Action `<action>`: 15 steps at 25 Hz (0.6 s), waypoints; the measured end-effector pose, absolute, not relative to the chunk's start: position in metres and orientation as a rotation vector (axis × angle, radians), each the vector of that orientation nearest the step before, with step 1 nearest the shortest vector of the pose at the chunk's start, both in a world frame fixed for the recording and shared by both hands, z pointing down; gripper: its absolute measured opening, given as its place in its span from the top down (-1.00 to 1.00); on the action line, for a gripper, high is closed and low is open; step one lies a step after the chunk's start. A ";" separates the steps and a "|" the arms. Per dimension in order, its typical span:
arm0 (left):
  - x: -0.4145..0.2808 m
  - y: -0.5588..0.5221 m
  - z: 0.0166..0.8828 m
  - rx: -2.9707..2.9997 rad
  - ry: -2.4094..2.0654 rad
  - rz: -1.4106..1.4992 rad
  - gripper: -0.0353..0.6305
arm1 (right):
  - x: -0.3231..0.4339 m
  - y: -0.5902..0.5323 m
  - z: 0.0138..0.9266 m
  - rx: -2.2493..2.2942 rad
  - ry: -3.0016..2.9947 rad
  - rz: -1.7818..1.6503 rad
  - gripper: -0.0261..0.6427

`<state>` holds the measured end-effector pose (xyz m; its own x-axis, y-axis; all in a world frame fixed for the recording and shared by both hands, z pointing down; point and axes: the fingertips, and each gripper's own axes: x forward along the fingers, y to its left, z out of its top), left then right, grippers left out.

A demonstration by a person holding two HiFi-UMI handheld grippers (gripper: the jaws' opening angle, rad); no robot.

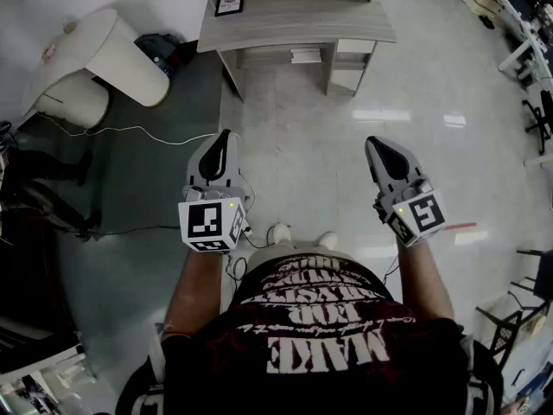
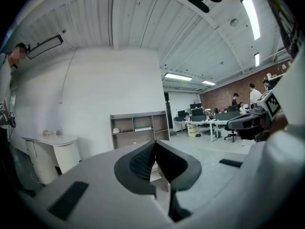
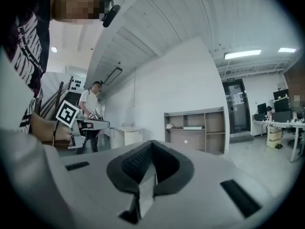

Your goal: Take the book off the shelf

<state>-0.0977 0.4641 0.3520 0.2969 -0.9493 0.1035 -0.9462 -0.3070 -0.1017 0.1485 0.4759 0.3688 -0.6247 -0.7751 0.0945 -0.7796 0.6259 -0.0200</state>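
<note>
A low grey-wood shelf unit (image 1: 294, 24) stands against the far wall, a few steps ahead of me. A flat white book (image 1: 306, 55) lies in its middle compartment. The left gripper view shows the book (image 2: 142, 128) on the shelf unit (image 2: 125, 138), and so does the right gripper view, book (image 3: 193, 127) and shelf unit (image 3: 195, 142). My left gripper (image 1: 225, 135) and right gripper (image 1: 372, 142) are held at waist height, pointing at the shelf and far from it. Both are shut with nothing between their pads, as the left gripper (image 2: 155, 143) and the right gripper (image 3: 152, 142) show close up.
A white round-ended table (image 1: 104, 54) stands at the left, and a white cable (image 1: 130, 130) runs across the dark floor mat. A small framed picture (image 1: 229, 4) sits on the shelf top. Office chairs (image 1: 540, 115) and desks line the right side. A person (image 3: 90, 104) stands by the left wall.
</note>
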 end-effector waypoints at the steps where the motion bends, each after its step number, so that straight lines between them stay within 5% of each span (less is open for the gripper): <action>1: -0.103 0.465 0.352 -2.509 1.827 -0.231 0.88 | 0.143 0.475 0.371 1.326 -2.760 0.101 0.91; 11: -0.189 0.464 0.373 -2.496 1.891 -0.204 0.88 | 0.099 0.463 0.370 1.494 -2.700 0.079 0.89; 15: -0.200 0.446 0.381 -2.515 1.866 -0.207 0.88 | 0.088 0.453 0.364 1.542 -2.714 0.059 0.40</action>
